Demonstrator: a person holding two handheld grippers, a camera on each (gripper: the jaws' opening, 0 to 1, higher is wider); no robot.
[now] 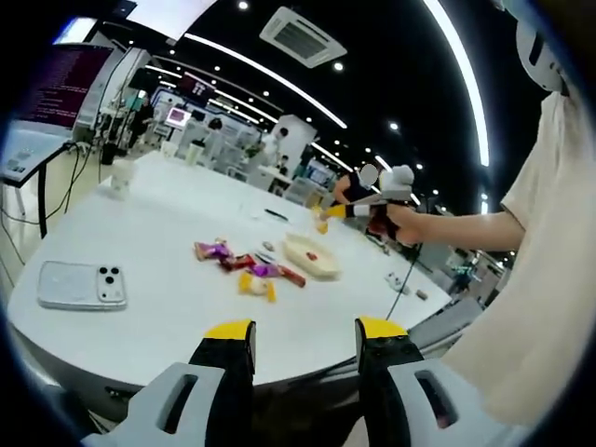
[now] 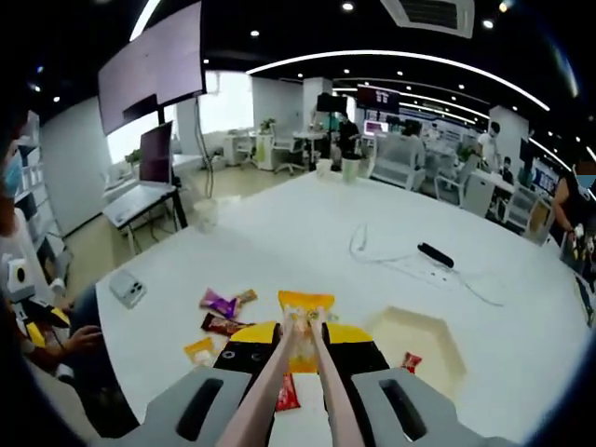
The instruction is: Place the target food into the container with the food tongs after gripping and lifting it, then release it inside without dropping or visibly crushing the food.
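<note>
A smartphone (image 1: 82,285) lies flat near the edge of the white desk (image 1: 158,223). A black remote (image 2: 435,254) rests beside a white cable (image 2: 372,250). Large monitors (image 2: 154,65) stand beyond the desk.

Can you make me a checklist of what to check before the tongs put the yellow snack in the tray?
1. Snack gripped: the food tongs pinch the yellow snack packet. Ok.
2. Snack lifted off the white table: the left gripper view shows it held in the air. Ok.
3. Snack not squashed: the packet shows no clear crushing. Cannot tell for sure.
4. Snack over the container: it hangs to the container's left, not above it. Not ok.
5. Room in the container: one small red piece at its edge, the rest open. Ok.
6. Left gripper out of the way: open and away from the container. Ok.
</note>
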